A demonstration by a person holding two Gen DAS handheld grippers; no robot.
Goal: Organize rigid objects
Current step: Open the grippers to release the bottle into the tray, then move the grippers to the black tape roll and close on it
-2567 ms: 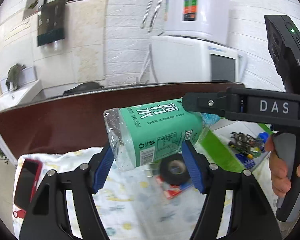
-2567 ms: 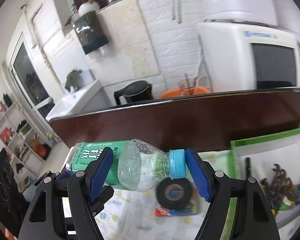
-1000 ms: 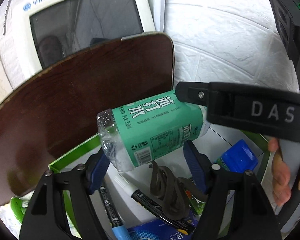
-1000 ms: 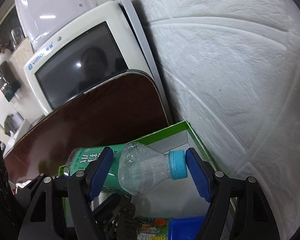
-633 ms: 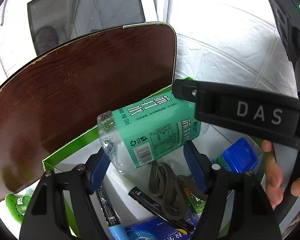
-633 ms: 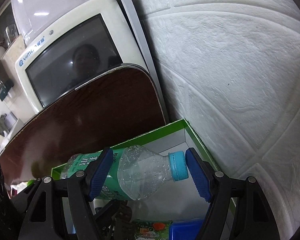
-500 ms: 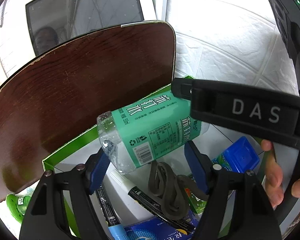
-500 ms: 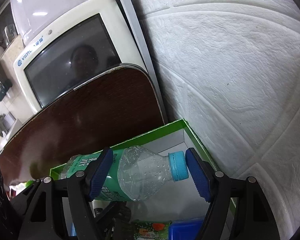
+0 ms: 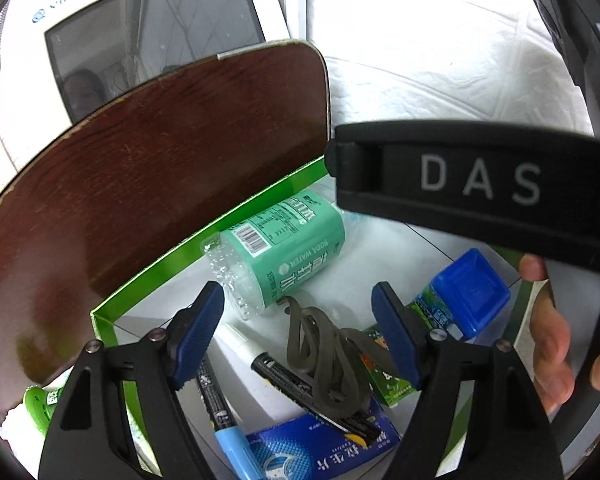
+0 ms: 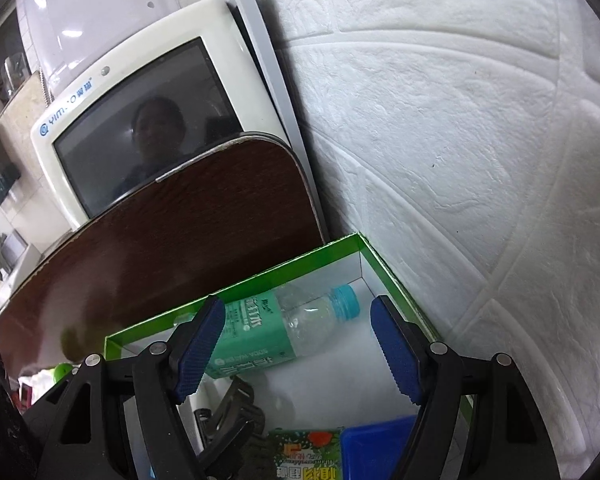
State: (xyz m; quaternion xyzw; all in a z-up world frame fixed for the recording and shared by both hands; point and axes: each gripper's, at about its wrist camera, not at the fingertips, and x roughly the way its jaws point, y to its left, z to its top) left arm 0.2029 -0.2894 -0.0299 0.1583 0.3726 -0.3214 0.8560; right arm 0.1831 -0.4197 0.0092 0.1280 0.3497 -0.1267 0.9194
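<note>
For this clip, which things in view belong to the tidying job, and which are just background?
Job:
soda water bottle, lying in the green-rimmed box
markers, blue-lidded container, blue packet, olive strap, all in the box
left hand-held gripper and right hand-held gripper, both open and empty

Background:
white monitor
brown board
white wall

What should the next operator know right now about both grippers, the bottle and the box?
Left gripper: open, empty.
Right gripper: open, empty.
Bottle: lies on its side in the green box, by the far wall, clear of all pads.
Also in the box: markers, blue-lidded container, dark strap.
Done: bottle boxed.
Left: a green item outside the box's left wall; the rest is out of view.
</note>
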